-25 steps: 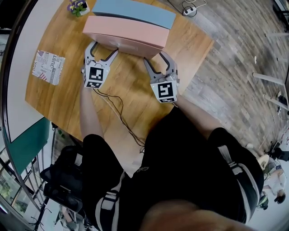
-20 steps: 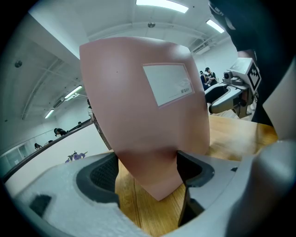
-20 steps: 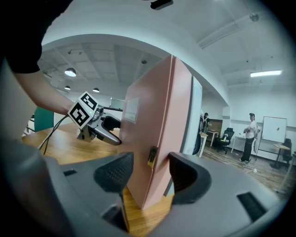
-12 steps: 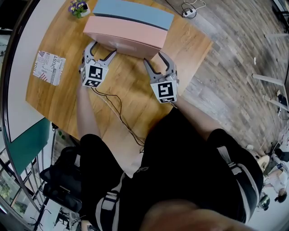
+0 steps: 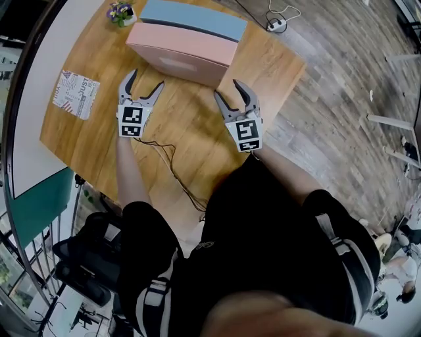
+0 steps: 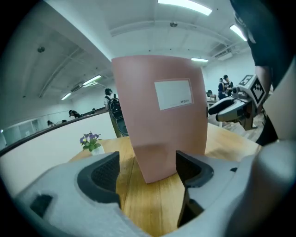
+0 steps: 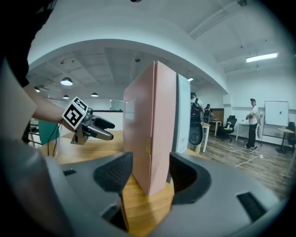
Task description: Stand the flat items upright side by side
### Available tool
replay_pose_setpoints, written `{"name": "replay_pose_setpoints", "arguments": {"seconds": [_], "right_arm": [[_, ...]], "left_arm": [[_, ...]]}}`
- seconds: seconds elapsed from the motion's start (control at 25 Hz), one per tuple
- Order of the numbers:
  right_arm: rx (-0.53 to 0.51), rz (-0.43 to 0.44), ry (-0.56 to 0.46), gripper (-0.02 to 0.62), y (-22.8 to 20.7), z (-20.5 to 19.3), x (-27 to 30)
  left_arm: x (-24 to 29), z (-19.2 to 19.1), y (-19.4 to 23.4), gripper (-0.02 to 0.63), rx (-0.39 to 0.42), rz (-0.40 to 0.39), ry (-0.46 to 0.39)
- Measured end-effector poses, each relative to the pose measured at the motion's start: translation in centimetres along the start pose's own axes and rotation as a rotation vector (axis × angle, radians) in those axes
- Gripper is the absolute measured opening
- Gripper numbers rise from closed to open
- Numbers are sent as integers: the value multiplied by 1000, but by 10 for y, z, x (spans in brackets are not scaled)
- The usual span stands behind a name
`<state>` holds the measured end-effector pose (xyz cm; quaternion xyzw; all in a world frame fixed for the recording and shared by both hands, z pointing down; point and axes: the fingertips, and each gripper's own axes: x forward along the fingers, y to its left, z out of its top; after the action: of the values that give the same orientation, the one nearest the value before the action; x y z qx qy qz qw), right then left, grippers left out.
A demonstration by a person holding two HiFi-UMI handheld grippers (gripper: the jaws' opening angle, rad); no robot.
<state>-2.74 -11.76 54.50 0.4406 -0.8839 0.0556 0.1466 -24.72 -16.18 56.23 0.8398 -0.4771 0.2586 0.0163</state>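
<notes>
A pink flat box (image 5: 181,56) stands upright on its long edge across the far part of the wooden table (image 5: 191,131). A blue flat box (image 5: 191,16) stands right behind it, side by side. My left gripper (image 5: 145,82) is open, a little short of the pink box's left end (image 6: 159,115), with nothing between its pads. My right gripper (image 5: 228,92) sits just short of the box's right end (image 7: 148,125). Its jaws are opening and the pads touch nothing. Each gripper shows in the other's view, the right one (image 6: 231,109) and the left one (image 7: 90,127).
A small flower pot (image 5: 120,12) stands at the far left corner beside the boxes. A printed card (image 5: 77,94) lies at the table's left edge. A thin black cable (image 5: 172,164) runs over the table toward me. On the floor beyond is a power strip (image 5: 276,25).
Both grippers have drawn back from the pink box toward me. The left one was at the box's near face and now hangs free of it. The boxes stay upright.
</notes>
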Motion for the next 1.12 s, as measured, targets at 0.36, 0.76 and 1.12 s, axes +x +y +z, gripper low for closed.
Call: {"name": "replay_pose_setpoints", "arguments": {"seconds": [0.36, 0.76, 1.12], "right_arm": [[-175, 305, 7, 109, 44, 9, -31], [-195, 601, 60, 6, 98, 7, -14], [-258, 914, 53, 5, 155, 19, -6]], "left_arm": [[-57, -1, -87, 218, -372, 209, -53], [-114, -29, -130, -2, -613, 577, 53], [-171, -40, -163, -2, -825, 922, 114]]}}
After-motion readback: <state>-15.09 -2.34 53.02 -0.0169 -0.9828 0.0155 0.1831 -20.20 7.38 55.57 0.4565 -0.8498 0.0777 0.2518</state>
